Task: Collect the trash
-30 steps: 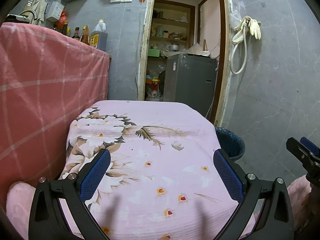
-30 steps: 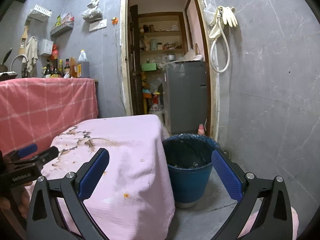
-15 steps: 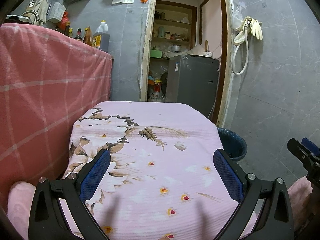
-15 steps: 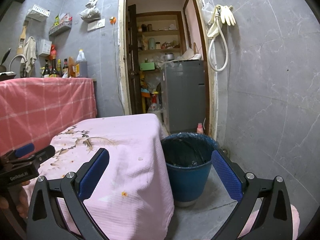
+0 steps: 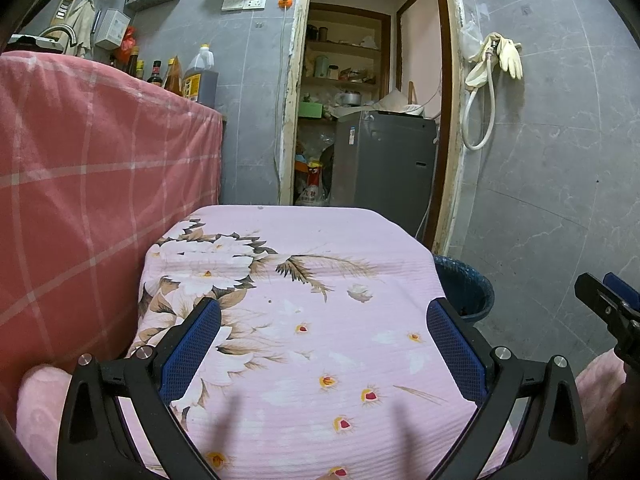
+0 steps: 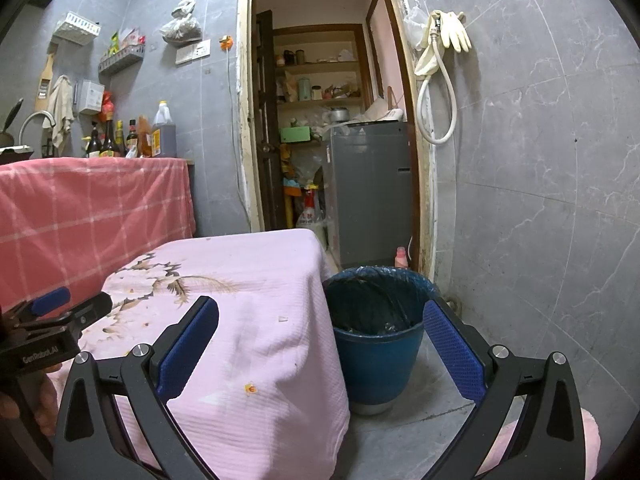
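my left hand-held gripper (image 5: 323,354) hangs over the counter (image 5: 304,280) with the pink flower cloth. its two blue fingers (image 5: 191,348) are wide apart and hold nothing. my right hand-held gripper (image 6: 320,354) is also wide apart and empty. it points at the blue trash bin (image 6: 378,334), which stands on the floor just beside the counter, on the side near the doorway. the bin has a dark bag in it, and i see some small bits at the bottom. on the counter there is a small white scrap (image 5: 360,292) near the bin side of the cloth. behind the counter, through the doorway, stands a grey fridge (image 6: 368,196).
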